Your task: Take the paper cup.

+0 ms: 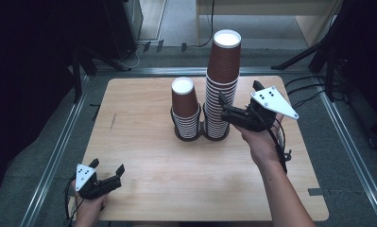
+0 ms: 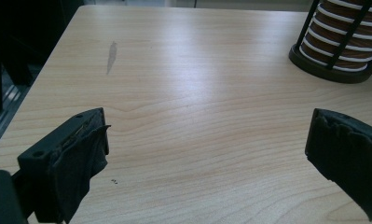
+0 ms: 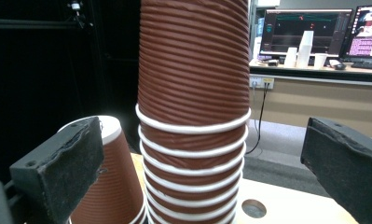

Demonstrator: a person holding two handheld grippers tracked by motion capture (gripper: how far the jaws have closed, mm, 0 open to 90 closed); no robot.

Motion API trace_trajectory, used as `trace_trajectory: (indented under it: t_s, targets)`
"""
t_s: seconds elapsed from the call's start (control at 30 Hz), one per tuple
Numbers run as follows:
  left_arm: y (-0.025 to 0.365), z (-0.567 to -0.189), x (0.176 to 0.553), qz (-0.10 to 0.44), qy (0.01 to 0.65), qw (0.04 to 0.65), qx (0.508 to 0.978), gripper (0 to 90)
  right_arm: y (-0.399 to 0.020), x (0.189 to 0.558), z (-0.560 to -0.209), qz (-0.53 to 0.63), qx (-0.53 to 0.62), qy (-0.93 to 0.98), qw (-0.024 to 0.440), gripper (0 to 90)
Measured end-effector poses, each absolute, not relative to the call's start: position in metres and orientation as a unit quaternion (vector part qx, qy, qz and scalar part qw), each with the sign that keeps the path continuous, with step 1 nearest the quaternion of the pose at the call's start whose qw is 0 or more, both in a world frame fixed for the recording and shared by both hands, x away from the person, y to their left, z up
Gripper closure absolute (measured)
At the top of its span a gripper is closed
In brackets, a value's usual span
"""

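Tall stack (image 1: 222, 85): brown ribbed paper cups nested upside down, white rims showing as rings, standing in the right ring of a black holder (image 1: 201, 135) near the middle of the table (image 1: 143, 165) — leaning slightly off upright in the high view.

Short stack (image 1: 185, 106): same cups, sitting in the holder's left ring, just beside the tall one; white base of the top cup facing up.

Right gripper (image 1: 224, 106): hovering at the right side of the tall stack, about mid-height, jaws spread wide. In the right gripper view (image 3: 197, 168) the tall stack (image 3: 193, 112) is standing between the two black pads (image 3: 62, 163), clear gaps showing on both sides — not gripping anything.

Left gripper (image 1: 108, 171): resting low at the near left corner of the table, well apart from the cups, hand wrapped around its body. Jaws gaping wide in the left gripper view (image 2: 207, 144), bare wood between them, nothing held.

Holder in the left gripper view (image 2: 330, 70): sitting at the far upper right, black uprights crossing the lower cups.

Table mark (image 2: 111, 56): grey smear lying on the wood toward the far left.

Background: lit screens (image 3: 305, 30) and pale cups on a desk beyond the table, seen from the right gripper.
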State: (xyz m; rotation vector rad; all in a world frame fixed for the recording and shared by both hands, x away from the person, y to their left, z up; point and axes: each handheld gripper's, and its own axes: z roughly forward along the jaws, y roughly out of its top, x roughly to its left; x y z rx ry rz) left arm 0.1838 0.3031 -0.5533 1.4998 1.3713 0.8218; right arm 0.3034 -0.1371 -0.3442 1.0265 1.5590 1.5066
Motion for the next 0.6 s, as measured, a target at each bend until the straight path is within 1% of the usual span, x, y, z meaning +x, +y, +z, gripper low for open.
trace_trajectory:
  t_s: [0.6]
  targets:
    - [0.304, -0.553, 0.184, 0.331, 0.557, 0.458, 0.608, 0.0, -0.115, 0.324, -0.334, 0.589, 0.404, 0.596, 0.365, 0.0]
